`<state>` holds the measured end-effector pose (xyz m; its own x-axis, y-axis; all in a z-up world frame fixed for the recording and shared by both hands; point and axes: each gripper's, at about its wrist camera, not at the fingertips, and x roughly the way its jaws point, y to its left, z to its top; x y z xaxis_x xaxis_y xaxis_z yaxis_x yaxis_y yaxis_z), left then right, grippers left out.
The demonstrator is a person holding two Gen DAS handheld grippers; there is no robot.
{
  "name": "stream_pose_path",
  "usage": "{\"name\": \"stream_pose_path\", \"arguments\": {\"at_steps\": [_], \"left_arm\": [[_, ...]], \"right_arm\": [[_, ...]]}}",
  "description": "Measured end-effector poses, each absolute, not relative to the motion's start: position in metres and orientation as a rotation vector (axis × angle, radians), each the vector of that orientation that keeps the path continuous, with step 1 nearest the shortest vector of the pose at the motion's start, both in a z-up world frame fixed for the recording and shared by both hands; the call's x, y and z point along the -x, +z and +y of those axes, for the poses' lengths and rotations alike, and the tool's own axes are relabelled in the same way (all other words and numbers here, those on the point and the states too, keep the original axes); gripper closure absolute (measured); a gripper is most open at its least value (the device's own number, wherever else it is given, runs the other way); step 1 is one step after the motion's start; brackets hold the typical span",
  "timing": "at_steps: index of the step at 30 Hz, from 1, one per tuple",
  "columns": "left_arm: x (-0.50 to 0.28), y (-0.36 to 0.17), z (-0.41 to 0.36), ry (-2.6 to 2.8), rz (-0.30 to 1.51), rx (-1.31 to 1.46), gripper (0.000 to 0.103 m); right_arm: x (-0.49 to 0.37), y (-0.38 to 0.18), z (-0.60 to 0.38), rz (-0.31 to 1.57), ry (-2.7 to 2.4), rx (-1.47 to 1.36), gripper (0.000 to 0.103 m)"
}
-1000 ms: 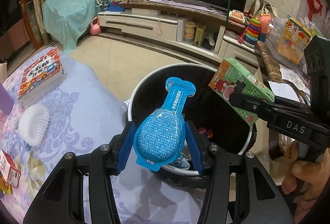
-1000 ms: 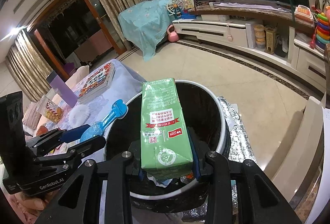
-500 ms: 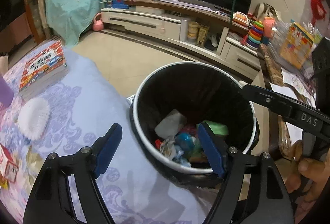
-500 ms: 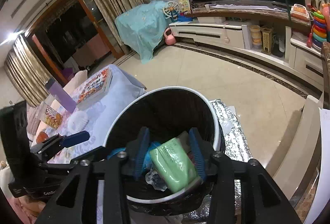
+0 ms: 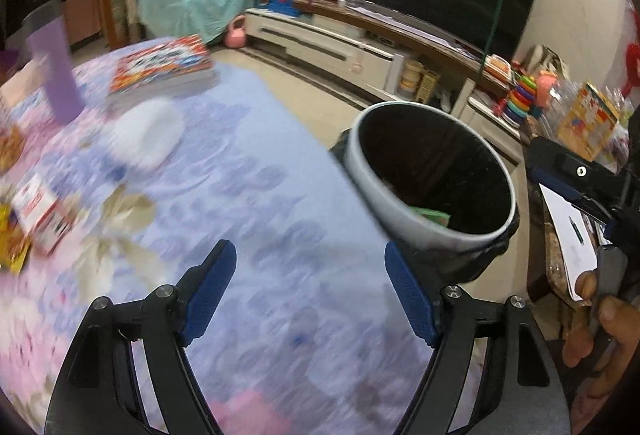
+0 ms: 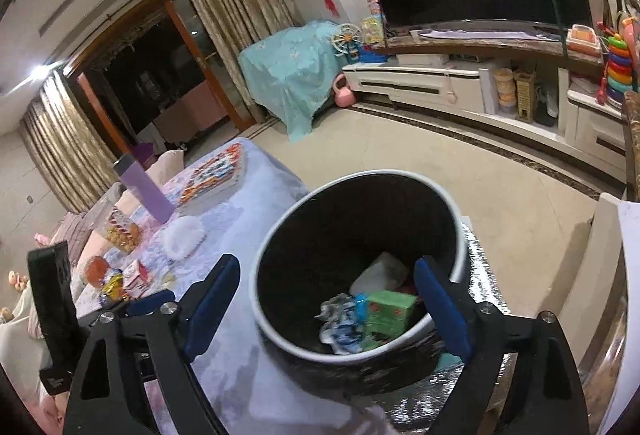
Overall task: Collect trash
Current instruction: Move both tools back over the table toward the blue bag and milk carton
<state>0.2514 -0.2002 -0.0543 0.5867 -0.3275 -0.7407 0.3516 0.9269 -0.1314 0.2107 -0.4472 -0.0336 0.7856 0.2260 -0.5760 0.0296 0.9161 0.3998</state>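
The black bin with a white rim [image 6: 276, 239] stands beside the table. Inside it lie a green carton [image 6: 390, 311], a blue packet [image 6: 344, 331] and a white piece [image 6: 378, 273]. The bin also shows in the left wrist view [image 5: 362, 163], with the carton's corner [image 5: 430, 213] visible. My right gripper [image 6: 326, 309] is open and empty just above the bin's near rim. My left gripper [image 5: 310, 289] is open and empty over the floral tablecloth [image 5: 260, 203], left of the bin. The view is blurred.
On the table lie a white brush [image 5: 146, 133], a stack of books [image 5: 164, 65], a purple bottle [image 5: 54, 73], a small red-and-white box [image 5: 38, 211] and snack packets [image 6: 116, 279]. A TV stand [image 6: 460, 83] lines the far wall.
Both grippers opened and dropped the blue packet and the green carton into the bin. My left gripper then swung left over the table; my right gripper opened wider.
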Motion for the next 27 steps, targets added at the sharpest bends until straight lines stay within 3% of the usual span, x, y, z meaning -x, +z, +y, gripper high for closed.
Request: {"name": "stream_pose_path", "arguments": {"at_steps": [27], "left_arm": [[-0.199, -0.080, -0.002, -0.063, 0.869, 0.118, 0.024]], "right_arm": [[-0.211, -0.060, -0.268, 0.751, 0.431, -0.319, 0.006]]}}
